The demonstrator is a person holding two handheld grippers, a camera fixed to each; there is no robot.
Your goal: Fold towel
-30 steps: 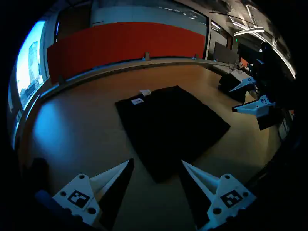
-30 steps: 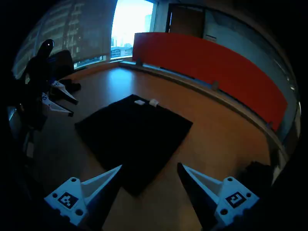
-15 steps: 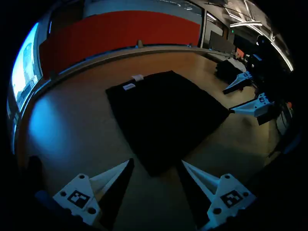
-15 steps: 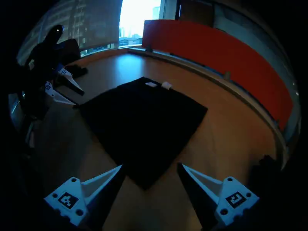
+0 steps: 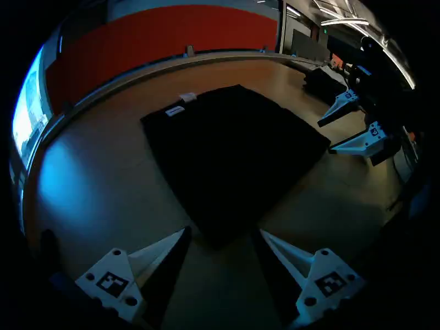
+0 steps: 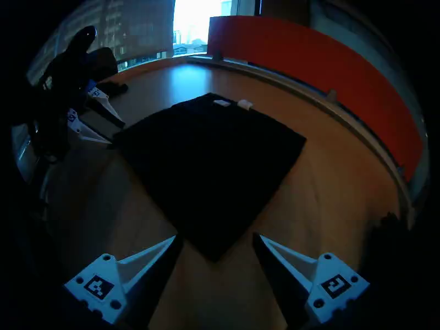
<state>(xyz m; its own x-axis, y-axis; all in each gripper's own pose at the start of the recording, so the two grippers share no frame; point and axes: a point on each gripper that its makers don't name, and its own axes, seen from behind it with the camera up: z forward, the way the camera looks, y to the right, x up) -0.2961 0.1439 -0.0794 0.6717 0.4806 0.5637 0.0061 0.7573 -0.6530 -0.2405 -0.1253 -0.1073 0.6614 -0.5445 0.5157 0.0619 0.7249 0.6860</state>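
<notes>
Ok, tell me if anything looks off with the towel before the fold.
Nothing stands out. The black towel lies flat on the wooden table, white tags near its far corner. The left hand-held gripper and right hand-held gripper are open, each facing a corner.

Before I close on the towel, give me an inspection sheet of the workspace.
Surface: wooden table, glossy.
Job's things: black towel spread flat, white tags at its far corner.
Clutter: dark bundle near the table's far edge.
Grippers: left gripper and right gripper, jaws open, each with a near towel corner between them, nothing clamped.
Cables: nothing seen.
Surroundings: red partition behind the table, bright window.
</notes>
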